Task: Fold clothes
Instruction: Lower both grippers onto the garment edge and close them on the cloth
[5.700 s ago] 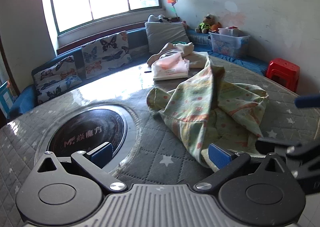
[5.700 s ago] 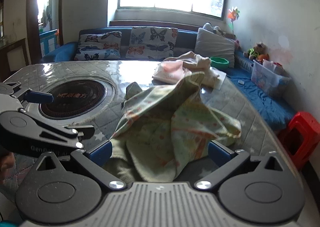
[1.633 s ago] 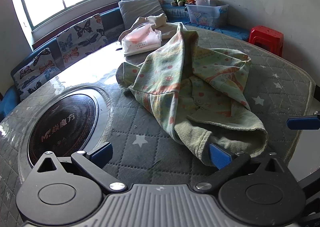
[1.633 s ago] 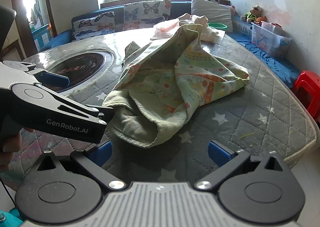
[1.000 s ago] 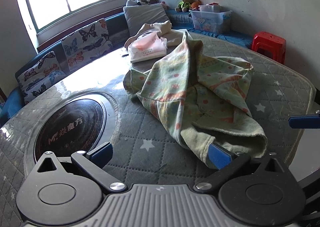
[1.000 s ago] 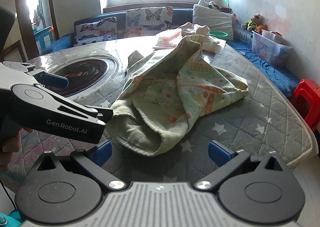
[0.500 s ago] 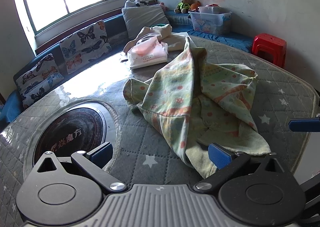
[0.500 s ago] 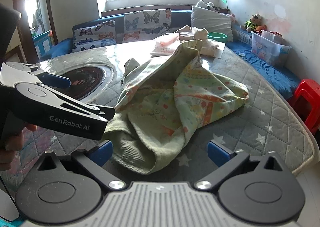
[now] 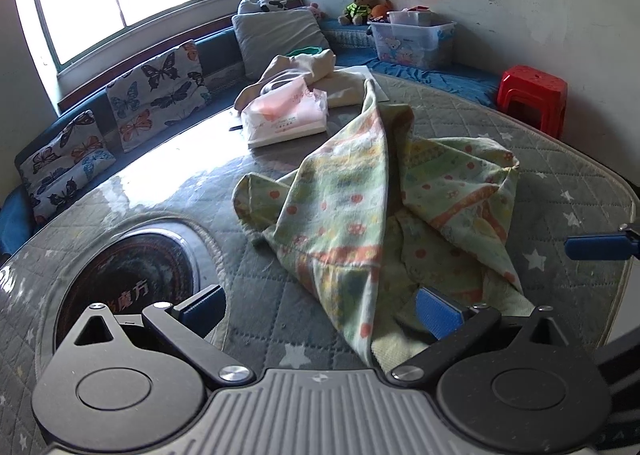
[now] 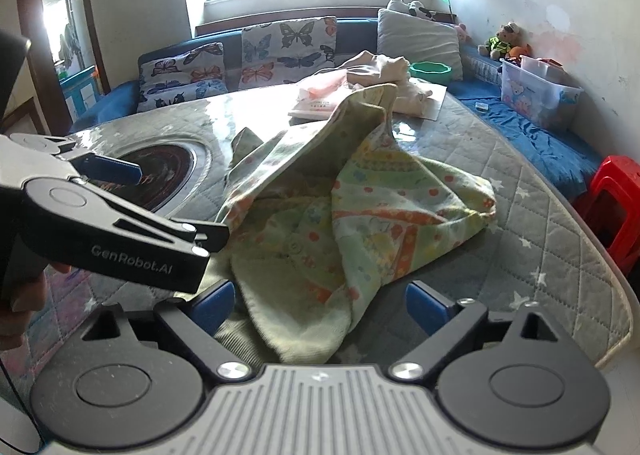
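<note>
Right wrist view: my right gripper (image 10: 320, 305) is closing, wide yet, the garment (image 10: 360, 211) hem between its fingers, unpinched.
Left gripper (image 9: 318, 309): I keep it spread, gripping nothing.
Garment place: crumpled on the quilted table (image 9: 560, 159), beside both grippers.
Progress: I see no fold made; spreading and folding remain.
Change: the peak stands taller than a second ago.

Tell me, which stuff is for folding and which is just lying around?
For the job: green patterned garment; left gripper; right gripper, closing around its hem.

Just lying about: pink packet; beige clothes; round cooktop; red stool.
</note>
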Demonstrator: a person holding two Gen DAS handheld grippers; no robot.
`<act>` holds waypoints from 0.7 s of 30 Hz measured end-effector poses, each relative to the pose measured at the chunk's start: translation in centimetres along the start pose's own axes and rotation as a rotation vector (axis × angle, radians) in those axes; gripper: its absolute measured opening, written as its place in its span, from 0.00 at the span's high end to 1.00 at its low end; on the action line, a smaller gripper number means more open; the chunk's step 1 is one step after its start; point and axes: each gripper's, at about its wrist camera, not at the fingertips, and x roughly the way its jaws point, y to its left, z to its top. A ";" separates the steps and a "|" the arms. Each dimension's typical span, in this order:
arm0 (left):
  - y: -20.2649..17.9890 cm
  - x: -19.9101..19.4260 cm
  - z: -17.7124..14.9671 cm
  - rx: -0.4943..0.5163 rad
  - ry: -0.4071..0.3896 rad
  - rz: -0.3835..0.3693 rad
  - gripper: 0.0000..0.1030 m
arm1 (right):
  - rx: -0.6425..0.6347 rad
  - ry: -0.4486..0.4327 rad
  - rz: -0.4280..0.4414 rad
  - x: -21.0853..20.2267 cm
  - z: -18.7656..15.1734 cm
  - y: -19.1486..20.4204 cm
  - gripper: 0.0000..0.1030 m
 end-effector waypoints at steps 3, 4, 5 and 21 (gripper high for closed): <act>0.0 0.7 0.7 -0.003 -0.001 -0.009 0.01 | 0.003 0.000 -0.004 0.6 0.5 -0.5 0.10; 0.1 0.9 0.9 -0.006 0.001 -0.014 0.02 | 0.003 0.001 -0.005 0.8 0.7 -0.6 0.10; 0.1 1.1 1.1 -0.006 0.002 -0.020 0.02 | 0.001 0.002 -0.008 1.1 0.9 -0.7 0.11; -0.2 5.1 4.4 -0.009 -0.016 -0.069 0.15 | -0.015 0.025 -0.035 4.9 2.6 -2.3 0.18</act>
